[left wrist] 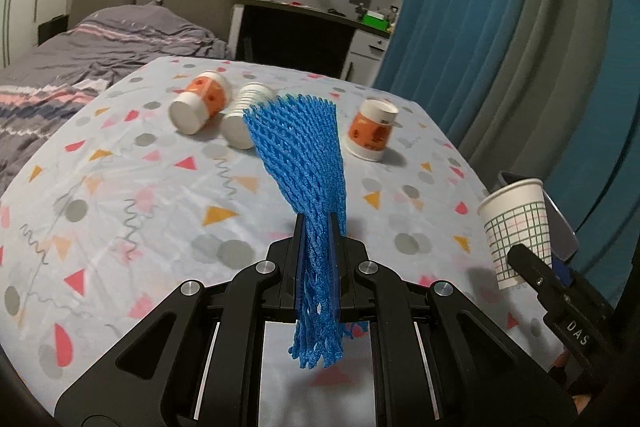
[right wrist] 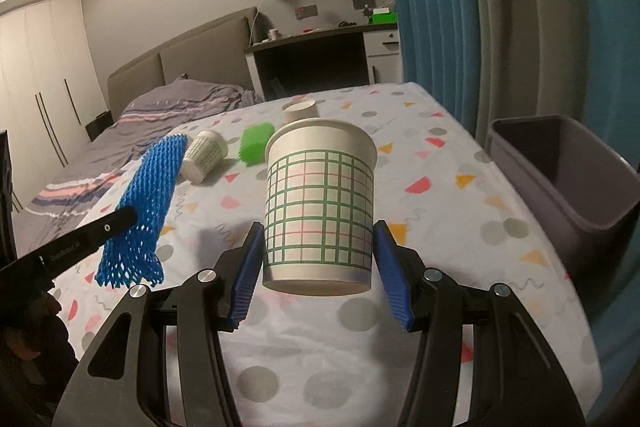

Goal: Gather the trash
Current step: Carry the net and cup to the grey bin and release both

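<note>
A table (right wrist: pixel 460 163) covered in a pale cloth with coloured triangles and dots fills both views. Against its right edge stands a grey bin (right wrist: pixel 568 183), open at the top, with only part of its inside visible.

The right gripper (right wrist: pixel 318 273) holds a checked paper cup (right wrist: pixel 320 203) upright above the cloth, its jaws pressed against the cup's lower sides. The bin lies to the right of this cup and a little farther away, so the right gripper is the nearer of the two to it.

The left gripper (left wrist: pixel 316 251), to the left, has its jaws clamped on a blue foam net sleeve (left wrist: pixel 308 163). The sleeve's long axis runs along the fingers, fanning out beyond the tips and trailing behind them.

Farther across the table lie two orange and white cups (left wrist: pixel 200 103), a ribbed white cup (left wrist: pixel 248 115), a second checked cup (right wrist: pixel 204 157) on its side, a green foam net (right wrist: pixel 254 145) and a partly hidden white cup (right wrist: pixel 301 111).

Whether the bin already holds anything cannot be told.
</note>
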{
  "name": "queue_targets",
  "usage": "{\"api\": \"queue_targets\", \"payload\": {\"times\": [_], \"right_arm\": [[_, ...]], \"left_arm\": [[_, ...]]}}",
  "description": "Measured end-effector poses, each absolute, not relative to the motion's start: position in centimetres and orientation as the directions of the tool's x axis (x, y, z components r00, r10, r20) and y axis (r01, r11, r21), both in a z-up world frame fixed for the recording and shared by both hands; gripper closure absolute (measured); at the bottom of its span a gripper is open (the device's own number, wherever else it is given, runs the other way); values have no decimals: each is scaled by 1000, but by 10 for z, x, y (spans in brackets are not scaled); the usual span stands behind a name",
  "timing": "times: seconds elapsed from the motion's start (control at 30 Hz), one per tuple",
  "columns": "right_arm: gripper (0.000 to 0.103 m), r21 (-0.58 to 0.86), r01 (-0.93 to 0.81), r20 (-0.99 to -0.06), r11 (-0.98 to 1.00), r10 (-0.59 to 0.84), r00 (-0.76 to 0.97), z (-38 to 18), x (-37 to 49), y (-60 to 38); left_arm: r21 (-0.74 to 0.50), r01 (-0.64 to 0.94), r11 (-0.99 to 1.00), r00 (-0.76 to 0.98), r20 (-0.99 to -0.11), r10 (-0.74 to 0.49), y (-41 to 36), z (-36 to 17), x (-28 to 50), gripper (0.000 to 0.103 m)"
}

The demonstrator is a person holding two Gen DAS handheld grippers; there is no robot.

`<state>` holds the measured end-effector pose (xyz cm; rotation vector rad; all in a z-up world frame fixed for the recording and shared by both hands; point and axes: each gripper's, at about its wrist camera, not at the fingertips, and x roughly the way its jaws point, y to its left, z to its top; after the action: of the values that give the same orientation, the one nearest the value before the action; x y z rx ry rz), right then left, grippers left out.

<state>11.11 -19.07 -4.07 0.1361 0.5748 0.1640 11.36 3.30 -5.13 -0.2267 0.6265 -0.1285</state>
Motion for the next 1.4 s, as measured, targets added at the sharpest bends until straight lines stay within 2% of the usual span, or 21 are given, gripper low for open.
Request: {"api": "queue_targets", "payload": {"times": [0.37, 0.77, 1.03, 1.4], "right_arm": [[49, 176, -29, -484, 984, 112, 868, -26, 110, -248], [49, 154, 230, -432, 961, -144, 890, -17, 118, -356], [49, 156, 331, -445, 931, -233, 865, -28, 130, -406], [49, 159, 392, -477, 906, -277, 834, -40, 143, -437]], "left_arm": [[-210, 222, 952, 776, -554, -303, -49, -35, 136, 94], [-171, 521, 836, 683, -504, -529, -204, -12, 173, 94], [-187, 607, 773, 608, -517, -603, -278, -27, 203, 94], [-278, 651, 707, 496, -549, -673, -334, -49, 238, 94]]}}
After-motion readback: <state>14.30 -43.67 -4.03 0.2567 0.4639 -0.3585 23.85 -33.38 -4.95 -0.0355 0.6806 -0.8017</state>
